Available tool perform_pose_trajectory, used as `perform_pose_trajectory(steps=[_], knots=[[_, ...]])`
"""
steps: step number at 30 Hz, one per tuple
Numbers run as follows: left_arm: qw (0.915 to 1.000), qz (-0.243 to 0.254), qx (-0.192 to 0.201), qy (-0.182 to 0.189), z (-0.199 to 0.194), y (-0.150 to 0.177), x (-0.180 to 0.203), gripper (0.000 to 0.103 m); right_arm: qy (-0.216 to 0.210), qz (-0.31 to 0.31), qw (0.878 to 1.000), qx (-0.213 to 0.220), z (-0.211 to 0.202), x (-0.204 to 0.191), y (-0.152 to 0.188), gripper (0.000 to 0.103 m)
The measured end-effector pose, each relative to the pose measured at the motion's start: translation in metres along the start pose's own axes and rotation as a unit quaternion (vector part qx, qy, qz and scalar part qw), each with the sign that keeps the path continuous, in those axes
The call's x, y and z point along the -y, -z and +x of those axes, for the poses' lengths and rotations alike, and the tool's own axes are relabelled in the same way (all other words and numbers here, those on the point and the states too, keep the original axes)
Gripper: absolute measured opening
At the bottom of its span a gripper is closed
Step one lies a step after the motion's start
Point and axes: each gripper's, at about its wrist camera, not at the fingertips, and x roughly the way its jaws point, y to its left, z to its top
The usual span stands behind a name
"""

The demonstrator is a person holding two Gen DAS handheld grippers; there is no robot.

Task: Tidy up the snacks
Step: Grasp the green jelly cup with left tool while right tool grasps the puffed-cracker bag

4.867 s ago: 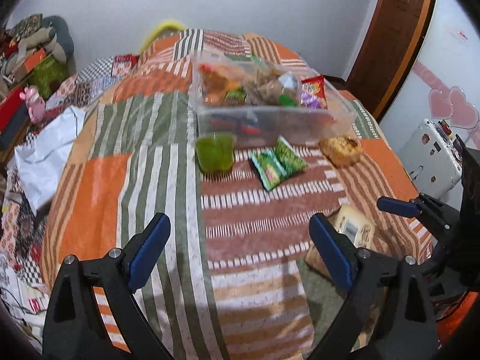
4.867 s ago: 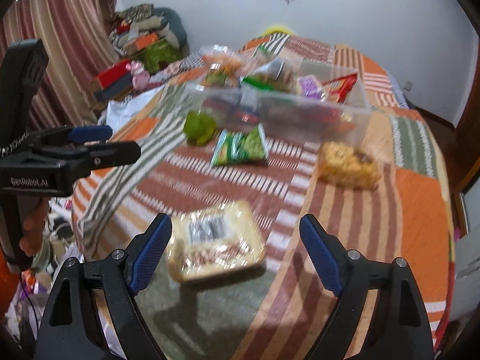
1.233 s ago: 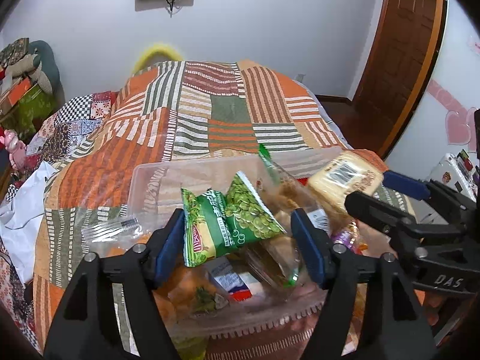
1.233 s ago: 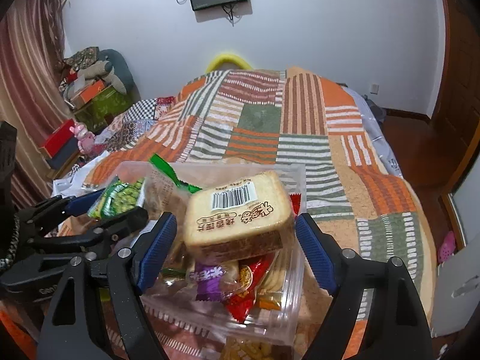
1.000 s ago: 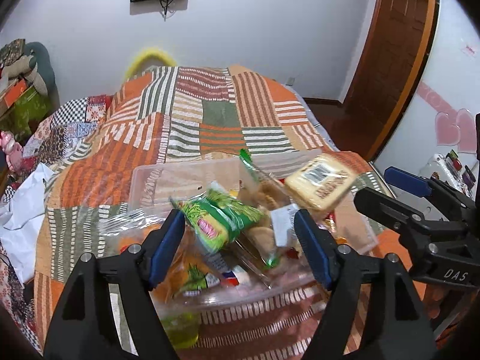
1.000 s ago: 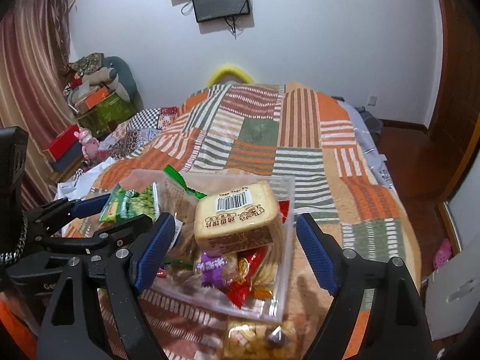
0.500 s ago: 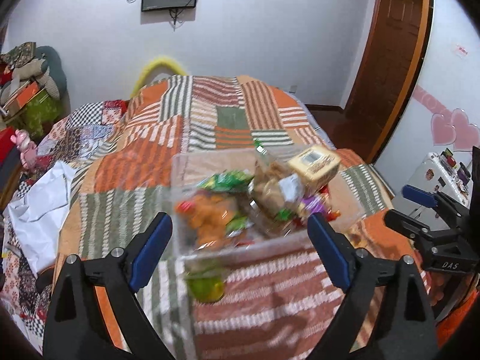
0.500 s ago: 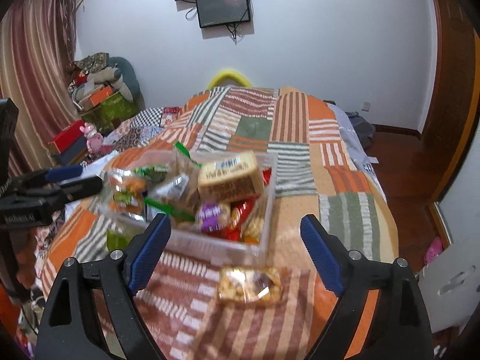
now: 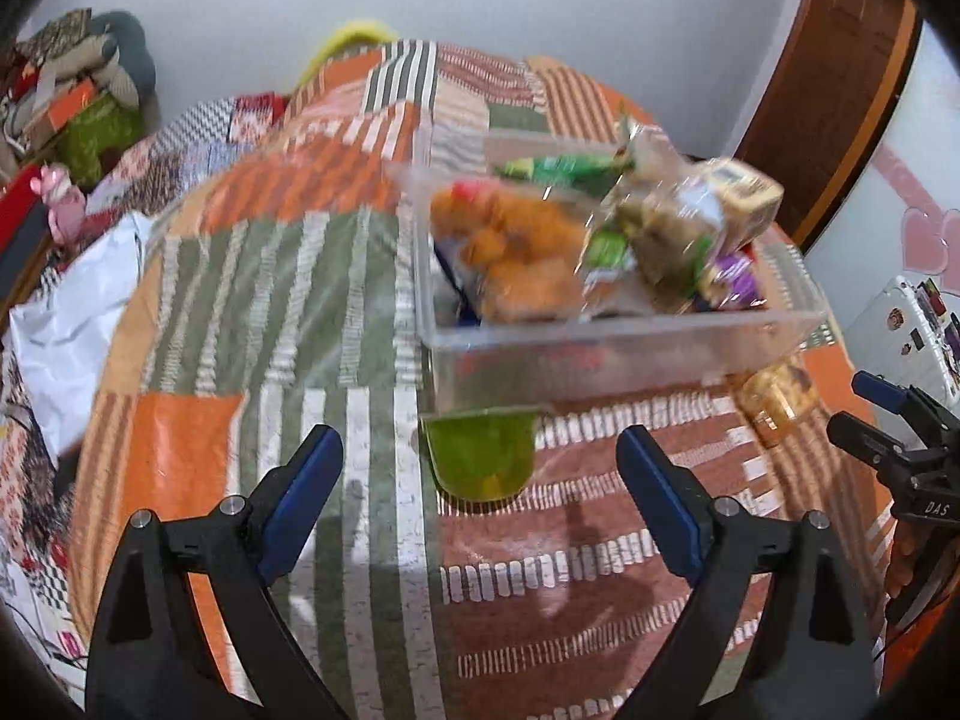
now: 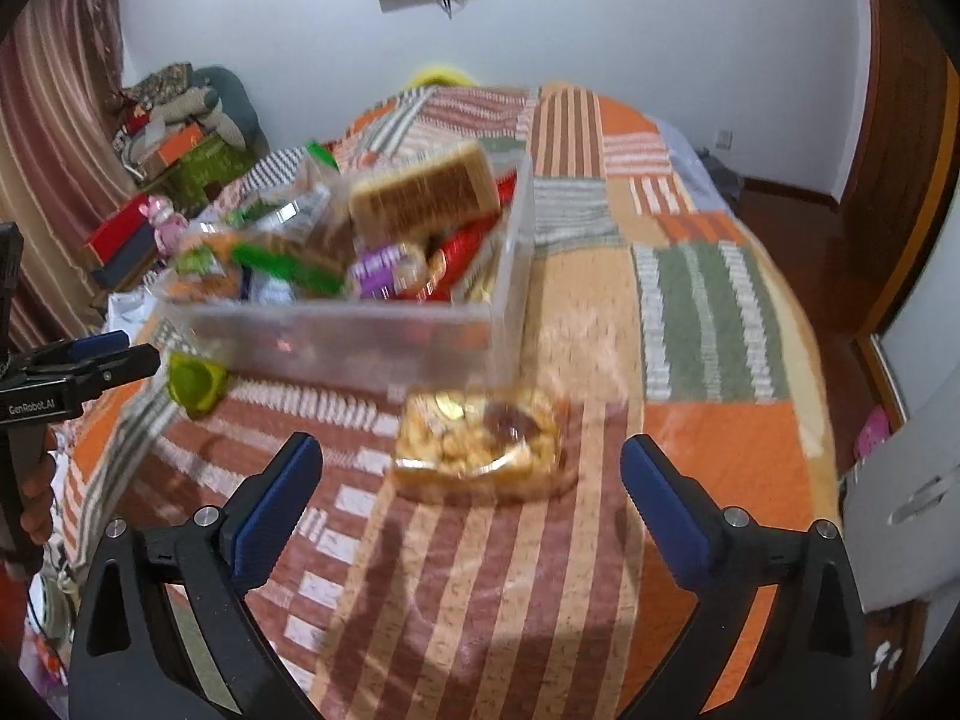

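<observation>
A clear plastic bin (image 9: 624,360) full of snack packs stands on the striped bedspread; it also shows in the right wrist view (image 10: 360,342). A bread pack (image 10: 426,192) lies on top of the pile. A green jelly cup (image 9: 480,456) sits on the bedspread just in front of the bin, between the fingers of my open, empty left gripper (image 9: 480,492). A golden pack of cookies (image 10: 480,444) lies in front of the bin's right end, just ahead of my open, empty right gripper (image 10: 471,498).
The patchwork bedspread (image 9: 288,300) covers the bed. A white bag (image 9: 66,312) lies at the left edge. Boxes and toys (image 10: 168,180) pile up by the curtain at left. A wooden door (image 9: 840,90) stands at right.
Both grippers let go of their packs over the bin, the green pea pack and the bread, then pulled back and down. Now each points at a snack lying on the bedspread.
</observation>
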Motion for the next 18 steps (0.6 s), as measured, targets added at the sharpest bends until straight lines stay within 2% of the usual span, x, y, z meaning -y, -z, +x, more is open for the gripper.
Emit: perform_pose_trajectory(steps=[5,11,15,17,18], knots=[[0.9998,-0.006,-0.020,-0.002,0.026,0.004,-0.003,0.092,0.012,-0.008,1.000,-0.022,0.018,-0.001,0.003,0.099],[0.9992,-0.011,-0.039,0.002,0.048,0.003,-0.007,0.073,0.021,0.000,0.999,-0.041,0.033,0.000,0.002,0.099],[0.9995,-0.011,-0.031,-0.002,0.051,0.002,-0.008,0.064,0.020,0.005,0.999,-0.045,0.040,0.000,0.001,0.099],[0.9995,-0.010,-0.030,-0.002,0.052,0.002,-0.008,0.058,0.010,0.004,0.999,-0.047,0.040,-0.001,0.001,0.094],[0.9995,-0.009,-0.030,-0.001,0.054,0.000,-0.009,0.052,0.008,0.004,0.999,-0.048,0.043,0.001,0.001,0.088]])
